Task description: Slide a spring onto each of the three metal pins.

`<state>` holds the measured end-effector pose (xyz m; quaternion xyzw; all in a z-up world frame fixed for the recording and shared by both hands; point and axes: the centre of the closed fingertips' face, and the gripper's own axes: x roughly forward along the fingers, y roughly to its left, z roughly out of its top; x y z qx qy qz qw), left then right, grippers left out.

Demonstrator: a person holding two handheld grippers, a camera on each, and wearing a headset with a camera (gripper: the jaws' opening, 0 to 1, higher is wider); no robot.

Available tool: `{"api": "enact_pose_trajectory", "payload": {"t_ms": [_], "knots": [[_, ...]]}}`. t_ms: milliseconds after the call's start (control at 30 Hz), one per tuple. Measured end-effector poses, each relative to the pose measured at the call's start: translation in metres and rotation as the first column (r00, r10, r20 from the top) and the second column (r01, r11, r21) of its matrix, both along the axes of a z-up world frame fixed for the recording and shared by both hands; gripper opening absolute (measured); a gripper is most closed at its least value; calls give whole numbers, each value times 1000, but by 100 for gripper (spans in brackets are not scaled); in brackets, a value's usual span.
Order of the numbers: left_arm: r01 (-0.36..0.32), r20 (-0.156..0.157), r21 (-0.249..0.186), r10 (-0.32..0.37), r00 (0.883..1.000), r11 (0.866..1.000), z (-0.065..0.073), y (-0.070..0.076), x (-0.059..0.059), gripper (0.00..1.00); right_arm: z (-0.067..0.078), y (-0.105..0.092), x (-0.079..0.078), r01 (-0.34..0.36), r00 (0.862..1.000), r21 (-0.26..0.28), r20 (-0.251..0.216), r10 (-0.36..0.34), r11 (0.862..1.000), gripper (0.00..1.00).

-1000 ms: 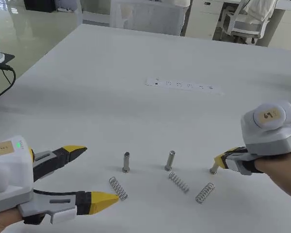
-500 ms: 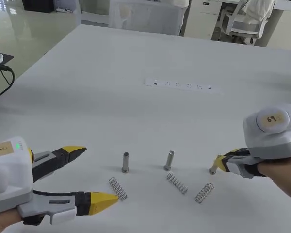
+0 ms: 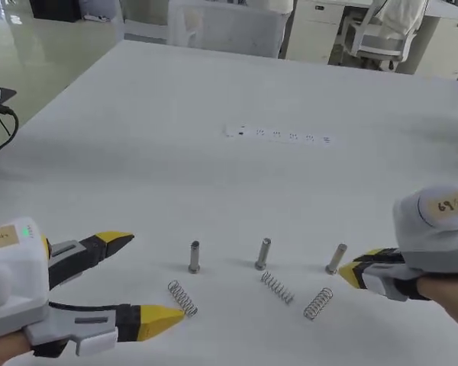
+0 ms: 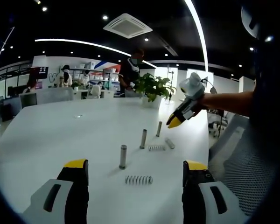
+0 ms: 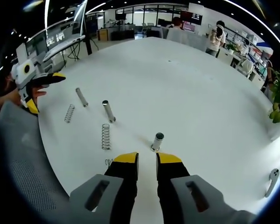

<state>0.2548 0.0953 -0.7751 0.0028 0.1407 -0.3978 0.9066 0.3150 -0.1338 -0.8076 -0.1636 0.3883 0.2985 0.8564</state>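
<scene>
Three metal pins stand upright in a row on the white table: left pin (image 3: pixel 195 257), middle pin (image 3: pixel 263 254), right pin (image 3: pixel 336 259). Three springs lie flat just in front of them: (image 3: pixel 182 297), (image 3: pixel 277 287), (image 3: pixel 318 303). My left gripper (image 3: pixel 145 278) is wide open at the near left, its lower tip close to the left spring (image 4: pixel 138 179). My right gripper (image 3: pixel 353 268) hovers just right of the right pin (image 5: pixel 156 141), jaws a narrow gap apart with nothing between them.
A white power strip (image 3: pixel 278 135) lies farther back on the table. Office chairs (image 3: pixel 382 30) and cabinets stand beyond the far edge. The table's near edge runs just behind both grippers.
My right gripper has drawn back to the right, off the right pin, which now stands free. The left gripper has hardly moved. The head camera has shifted slightly.
</scene>
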Motion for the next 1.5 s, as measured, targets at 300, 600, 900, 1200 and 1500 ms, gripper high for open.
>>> {"api": "enact_pose_trajectory", "payload": {"t_ms": [300, 600, 900, 1200, 1500], "knots": [[5, -1, 2, -5, 1000, 1000, 0, 0, -1, 80, -3, 41, -24, -143, 990, 3, -18, 143, 990, 14], [-3, 1, -1, 3, 1000, 1000, 0, 3, -1, 79, -22, 70, -35, -256, 965, -27, -66, 253, 966, 14], [-7, 1, -2, 7, 1000, 1000, 1, 4, -1, 79, -39, 77, -30, -301, 950, -69, -109, 293, 951, 13], [-15, 5, -7, 15, 1000, 1000, 2, 5, -1, 79, -47, 77, -27, -313, 945, -97, -133, 300, 945, 11], [-14, 7, -9, 14, 1000, 1000, 3, 4, -1, 79, -52, 75, -27, -312, 944, -107, -149, 295, 944, 10]]}}
